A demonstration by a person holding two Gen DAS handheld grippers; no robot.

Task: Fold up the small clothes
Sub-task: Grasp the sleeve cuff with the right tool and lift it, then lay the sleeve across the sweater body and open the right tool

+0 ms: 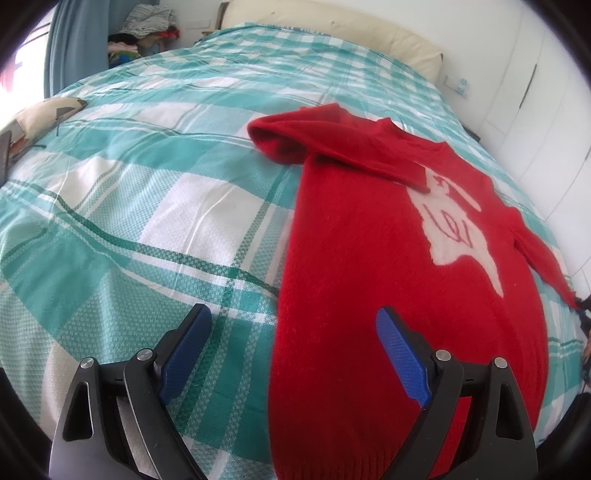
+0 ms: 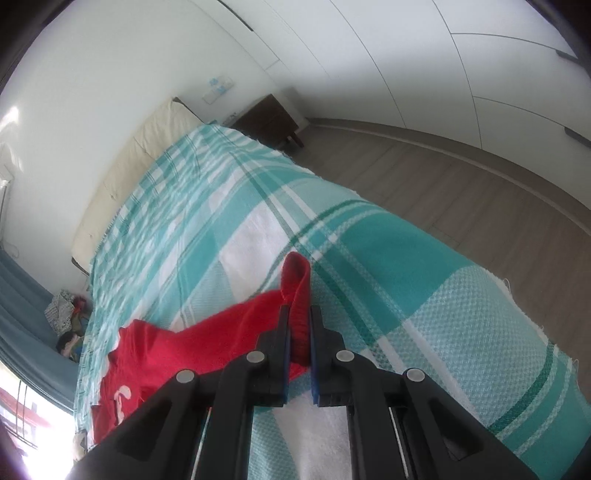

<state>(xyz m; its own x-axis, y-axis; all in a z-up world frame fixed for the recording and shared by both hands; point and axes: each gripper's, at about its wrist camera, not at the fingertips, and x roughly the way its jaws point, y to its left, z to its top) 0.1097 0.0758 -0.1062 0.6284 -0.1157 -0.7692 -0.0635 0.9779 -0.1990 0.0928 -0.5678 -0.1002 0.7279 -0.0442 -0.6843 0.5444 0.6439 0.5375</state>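
A small red sweater (image 1: pixel 369 258) with a white figure on its chest lies flat on the bed. Its left sleeve (image 1: pixel 295 136) is folded across the shoulder. My left gripper (image 1: pixel 293 325) hovers open over the sweater's lower left edge, its blue pads wide apart and holding nothing. In the right wrist view my right gripper (image 2: pixel 299 314) is shut on the cuff of the other red sleeve (image 2: pixel 297 280), which sticks up past the fingertips. The rest of the sweater (image 2: pixel 166 354) trails off to the lower left.
The bed carries a teal and white plaid cover (image 1: pixel 166 206), with a cream headboard cushion (image 1: pixel 332 33) behind it. White wardrobe doors (image 2: pixel 424 55) and a wooden floor (image 2: pixel 461 192) lie past the bed's right edge. A dark nightstand (image 2: pixel 269 118) stands by the headboard. Piled clothes (image 1: pixel 147 33) sit far left.
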